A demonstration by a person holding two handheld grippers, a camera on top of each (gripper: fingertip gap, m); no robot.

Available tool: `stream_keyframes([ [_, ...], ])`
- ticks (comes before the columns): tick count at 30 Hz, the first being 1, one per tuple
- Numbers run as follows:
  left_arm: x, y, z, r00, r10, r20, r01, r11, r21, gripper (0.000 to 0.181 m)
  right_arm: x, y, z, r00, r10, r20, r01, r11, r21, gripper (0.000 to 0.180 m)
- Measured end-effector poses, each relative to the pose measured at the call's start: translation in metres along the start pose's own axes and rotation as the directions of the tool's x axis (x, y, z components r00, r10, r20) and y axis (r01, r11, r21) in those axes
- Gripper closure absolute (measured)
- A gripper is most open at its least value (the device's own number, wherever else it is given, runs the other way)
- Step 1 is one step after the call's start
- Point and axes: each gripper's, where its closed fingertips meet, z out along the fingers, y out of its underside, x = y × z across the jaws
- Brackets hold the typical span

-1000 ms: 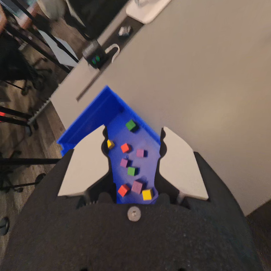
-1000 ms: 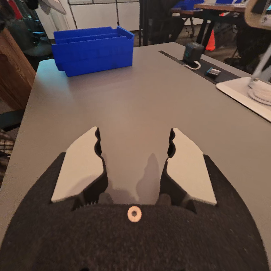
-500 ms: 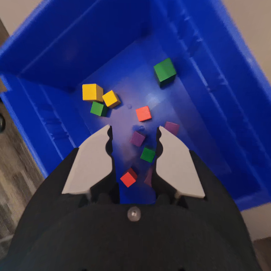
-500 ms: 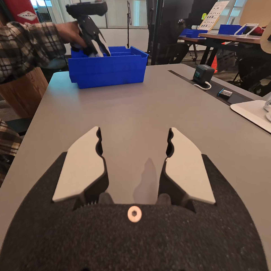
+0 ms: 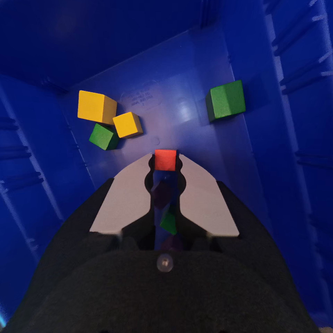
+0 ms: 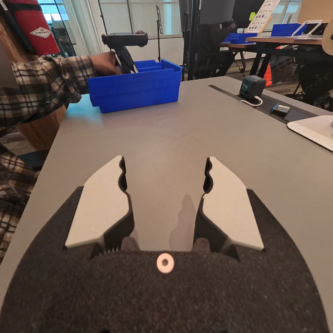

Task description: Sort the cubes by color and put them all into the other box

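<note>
My left gripper (image 5: pixel 165 155) is down inside the blue box (image 5: pixel 270 126), shut on a small red cube (image 5: pixel 165 160) held between its tips. On the box floor beyond lie two yellow cubes (image 5: pixel 95 107) (image 5: pixel 127 124) and two green cubes (image 5: pixel 103 137) (image 5: pixel 225 100). Between the fingers, farther back, a purple cube (image 5: pixel 160 196) and a green cube (image 5: pixel 168 223) show dimly. In the right wrist view the same box (image 6: pixel 137 90) stands at the far left of the grey table (image 6: pixel 162 135), with the left gripper (image 6: pixel 126 61) dipped into it. My right gripper (image 6: pixel 164 162) is open and empty above the table.
More blue box walls (image 6: pixel 153 64) show right behind the near box. A black charger (image 6: pixel 252 87), a small black item (image 6: pixel 280 109) and a white base (image 6: pixel 313 129) sit along the table's right side. A plaid sleeve (image 6: pixel 45 81) reaches in from the left.
My left gripper dropped from above the box to its floor and shut on the red cube. My right gripper tilted up a little and stayed open.
</note>
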Motion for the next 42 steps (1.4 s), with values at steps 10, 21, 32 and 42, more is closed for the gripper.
stream_keyframes([
  [10, 0.101, -0.113, -0.17, 0.944, 0.3, -0.14, -0.124, 0.713, 0.69, 0.159, -0.007, -0.034, -0.018, 0.975, 0.208, 0.078, -0.214, 0.973, 0.091, 0.105],
  [21, 0.384, -0.141, -0.229, 0.59, 0.803, -0.083, 0.006, 0.098, 0.995, 0.159, -0.043, -0.105, -0.016, 0.157, 0.726, 0.669, -0.899, 0.386, -0.207, 0.119],
  [32, 0.442, -0.141, -0.209, 0.488, 0.869, -0.081, 0.015, 0.085, 0.996, 0.16, -0.049, -0.114, -0.016, 0.075, 0.723, 0.687, -0.922, 0.314, -0.229, 0.151],
  [42, 0.467, -0.146, -0.188, 0.448, 0.868, -0.215, 0.02, 0.231, 0.973, 0.124, 0.0, -0.103, -0.115, 0.502, 0.799, 0.331, -0.828, 0.555, -0.086, 0.158],
])
